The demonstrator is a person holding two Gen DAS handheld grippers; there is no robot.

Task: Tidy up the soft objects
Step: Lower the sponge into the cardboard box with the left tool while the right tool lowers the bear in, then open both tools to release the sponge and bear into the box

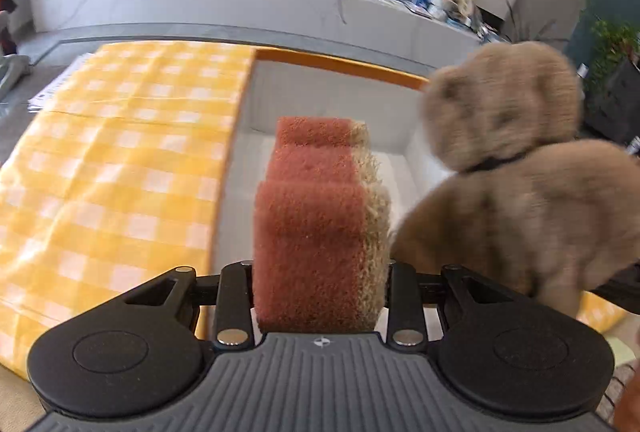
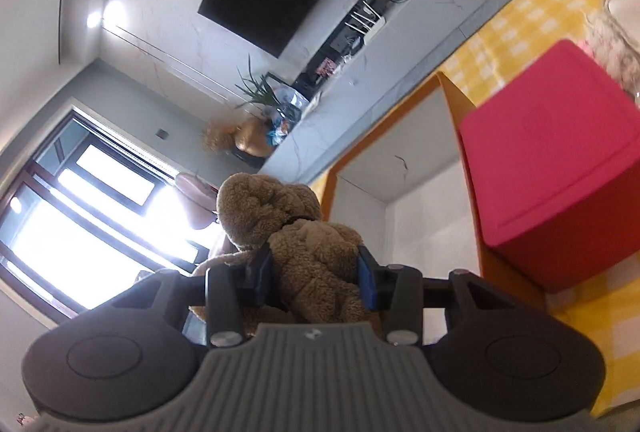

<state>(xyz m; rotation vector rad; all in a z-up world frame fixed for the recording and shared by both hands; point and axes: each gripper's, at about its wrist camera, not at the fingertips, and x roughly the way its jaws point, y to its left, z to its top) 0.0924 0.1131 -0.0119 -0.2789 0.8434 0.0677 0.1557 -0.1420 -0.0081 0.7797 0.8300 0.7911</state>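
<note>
Mid-task, nothing yet inside the white, orange-rimmed box (image 1: 320, 99): left gripper (image 1: 320, 292) clamped on a red sponge (image 1: 312, 224) at frame centre above it, right gripper (image 2: 316, 280) squeezing a brown teddy bear (image 2: 312, 252) at lower centre, both awaiting release.

Bright daylight, window (image 2: 80, 216) glare blown out, teddy bear (image 1: 520, 167) motion-blurred, fisheye edges bending and darkening.

no readable text or labels anywhere.

One sponge (image 1: 316, 228), one teddy bear (image 1: 516, 167), one bin (image 1: 340, 65), perhaps one red cube (image 2: 552, 159).
</note>
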